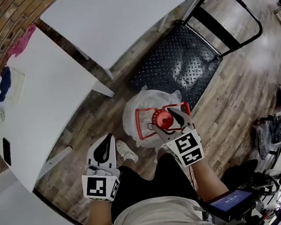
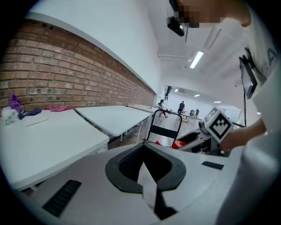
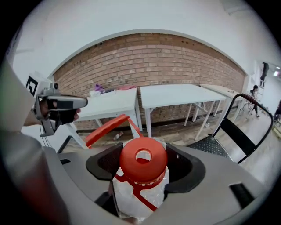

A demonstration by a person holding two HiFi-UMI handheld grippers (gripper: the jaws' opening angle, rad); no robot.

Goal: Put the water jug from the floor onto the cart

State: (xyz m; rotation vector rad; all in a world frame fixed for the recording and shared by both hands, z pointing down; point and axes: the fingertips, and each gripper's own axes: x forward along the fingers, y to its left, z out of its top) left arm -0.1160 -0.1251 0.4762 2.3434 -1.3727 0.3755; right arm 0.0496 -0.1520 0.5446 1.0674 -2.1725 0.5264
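Between the jaws of your right gripper (image 3: 142, 163) sits the red cap (image 3: 142, 159) of the water jug (image 3: 139, 195). Both pads press against the cap's sides and pinch the jug at its top, with the clear body below and the red handle (image 3: 105, 127) swung out to one side. From your head view, the jug (image 1: 142, 104) lies over the wooden floor (image 1: 229, 106), just short of the black cart (image 1: 180, 66). Your left gripper (image 1: 103, 148) hangs beside your thigh, jaws pressed together on nothing.
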